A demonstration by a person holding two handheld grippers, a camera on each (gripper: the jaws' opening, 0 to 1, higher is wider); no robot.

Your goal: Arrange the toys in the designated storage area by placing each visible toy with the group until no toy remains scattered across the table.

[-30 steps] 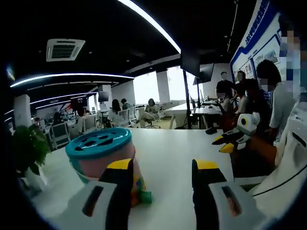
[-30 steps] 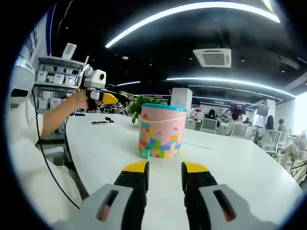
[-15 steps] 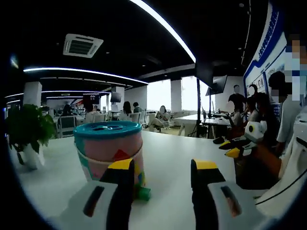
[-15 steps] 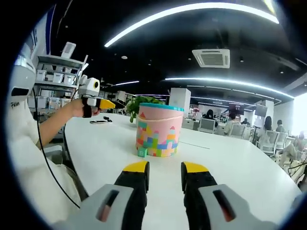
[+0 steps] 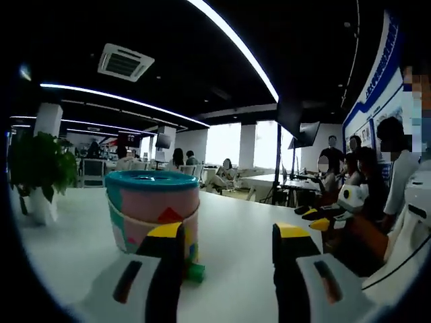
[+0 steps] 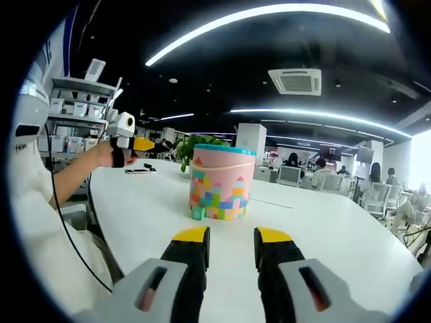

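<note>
Open-plan office: desks (image 5: 266,183), swivel chairs (image 6: 291,175), ceiling lights (image 6: 269,13)

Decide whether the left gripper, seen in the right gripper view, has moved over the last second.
Yes. The left gripper has sunk against the shelf unit behind it, from level with the shelves to below them.

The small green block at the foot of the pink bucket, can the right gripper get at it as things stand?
Probably yes. In the right gripper view, the small green block sits on the white table against the pink bucket with the teal lid, and the table between it and the open right gripper is bare.
</note>
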